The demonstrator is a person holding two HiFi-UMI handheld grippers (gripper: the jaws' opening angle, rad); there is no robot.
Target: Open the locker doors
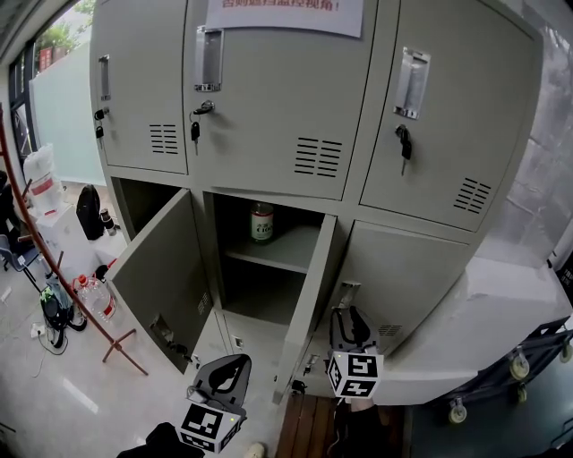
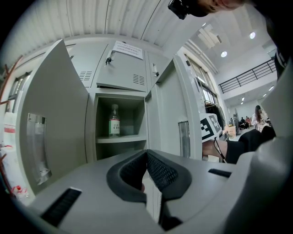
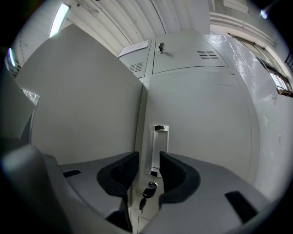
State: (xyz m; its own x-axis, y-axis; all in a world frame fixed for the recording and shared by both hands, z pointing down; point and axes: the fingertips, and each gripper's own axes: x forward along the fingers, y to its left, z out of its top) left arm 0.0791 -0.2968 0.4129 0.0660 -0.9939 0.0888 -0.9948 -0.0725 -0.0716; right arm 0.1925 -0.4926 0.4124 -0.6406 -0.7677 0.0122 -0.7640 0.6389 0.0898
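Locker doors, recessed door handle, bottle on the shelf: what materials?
Locker doors: probably sheet steel, matte light-grey paint; punched vent slots.
Recessed handle: bright metal, likely chromed; mirror-like glints.
Bottle: see-through body, glass or plastic, cannot tell; printed label.

labelled bottle (image 1: 261, 222) upright; paper notice (image 1: 285, 13) above
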